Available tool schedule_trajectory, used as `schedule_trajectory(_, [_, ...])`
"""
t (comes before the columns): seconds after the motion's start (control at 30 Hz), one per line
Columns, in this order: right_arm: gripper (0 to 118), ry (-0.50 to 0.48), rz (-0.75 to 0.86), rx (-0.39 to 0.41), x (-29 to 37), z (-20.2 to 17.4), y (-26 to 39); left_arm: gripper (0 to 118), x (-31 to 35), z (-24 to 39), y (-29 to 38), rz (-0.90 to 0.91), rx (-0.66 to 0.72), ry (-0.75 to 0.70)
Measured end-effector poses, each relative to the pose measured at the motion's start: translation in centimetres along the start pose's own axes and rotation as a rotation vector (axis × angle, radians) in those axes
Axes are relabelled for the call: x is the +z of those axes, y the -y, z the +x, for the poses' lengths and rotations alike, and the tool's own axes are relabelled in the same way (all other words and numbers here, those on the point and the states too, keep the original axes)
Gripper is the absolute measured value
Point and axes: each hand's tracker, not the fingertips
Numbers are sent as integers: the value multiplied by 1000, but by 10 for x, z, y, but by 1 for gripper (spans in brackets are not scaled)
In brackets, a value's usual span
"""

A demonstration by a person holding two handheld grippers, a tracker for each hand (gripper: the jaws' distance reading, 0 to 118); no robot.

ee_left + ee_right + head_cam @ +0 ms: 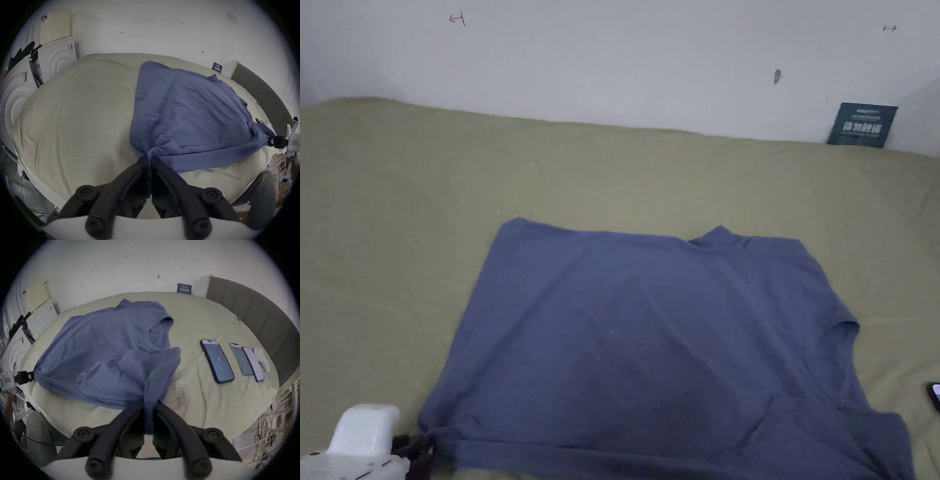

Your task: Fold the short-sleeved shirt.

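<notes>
With each tool, left (148, 160) and right (150, 403), clenched on a near corner of the shirt (650, 337), spreading on the bed (394, 219) seems underway; next, carry the hem toward the collar.

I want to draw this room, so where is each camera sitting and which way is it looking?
Head view: on the person's head, looking down at the blue shirt on the bed; the left gripper shows at the bottom corner.
Left gripper view: on the left gripper, facing across the bed; its jaws pinch the shirt's hem, and the right gripper shows farther off.
Right gripper view: on the right gripper, facing the bed and three phones; its jaws pinch cloth.
All views share the shirt.
</notes>
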Motion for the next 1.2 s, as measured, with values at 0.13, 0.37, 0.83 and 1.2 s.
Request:
schedule_trajectory(0.13, [6,-1,7,12,12,-1,-29,4,9,3,-20,-1,-44,6])
schedule_trajectory(0.37, [6,-24,-30,56,-9,13,-108,4,-12,-3,-86,-31,-86,53])
schedule_trajectory(0.83, [28,-23,-39,6,-105,19,-168,52,-101,8,-158,-159,-84,-39])
schedule_trajectory(1.2, [75,-47,543,64,34,-13,-59,61,50,-3,-65,454,153,58])
